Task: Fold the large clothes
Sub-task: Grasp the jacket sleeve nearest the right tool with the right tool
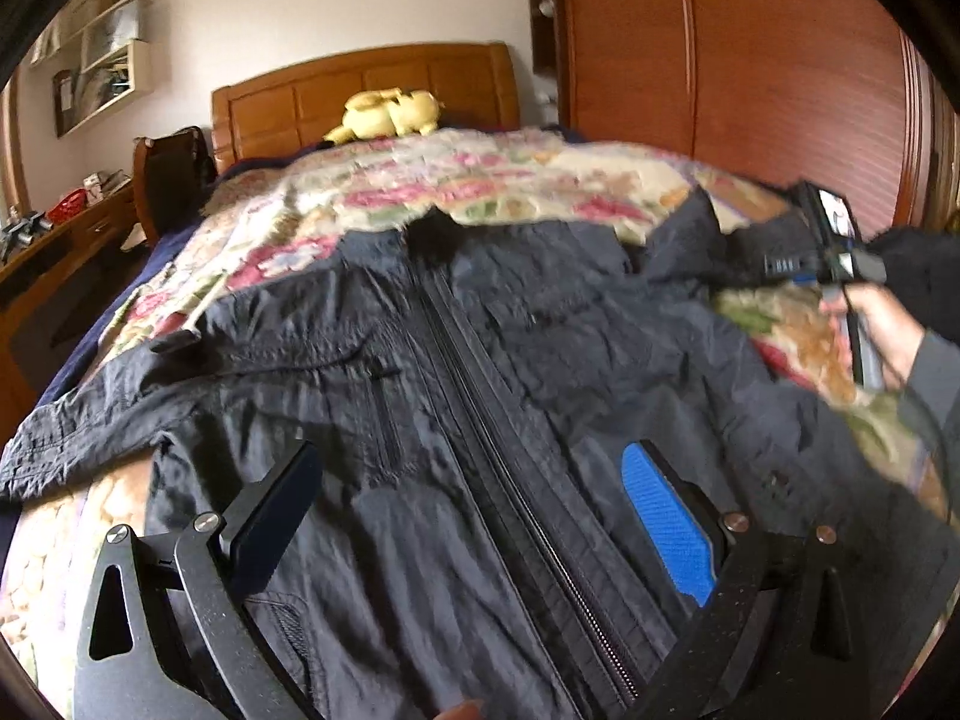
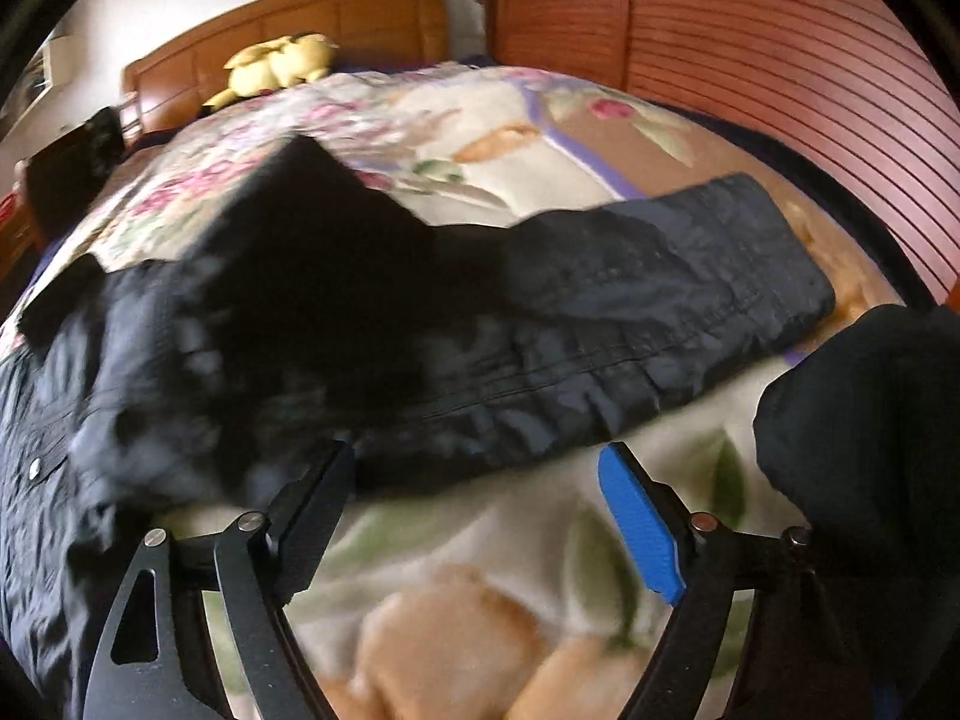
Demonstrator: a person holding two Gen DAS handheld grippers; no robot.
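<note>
Left wrist view: dark jacket (image 1: 456, 360) lies front-up, centre frame, on a floral bedspread (image 1: 480, 174); zipper runs collar-to-hem toward lower right.
Left gripper (image 1: 474, 480): jaws spread, empty.
Right wrist view: sleeve (image 2: 660, 300) stretches toward right edge.
Right gripper (image 2: 480, 480): jaws spread, empty.
Advice: pinch sleeve's cuff end, fold across chest.

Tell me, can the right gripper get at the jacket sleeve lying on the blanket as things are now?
Probably yes. The right gripper has its jaws open and empty, and the sleeve lies spread on the floral blanket just ahead, with nothing lying between them.
</note>
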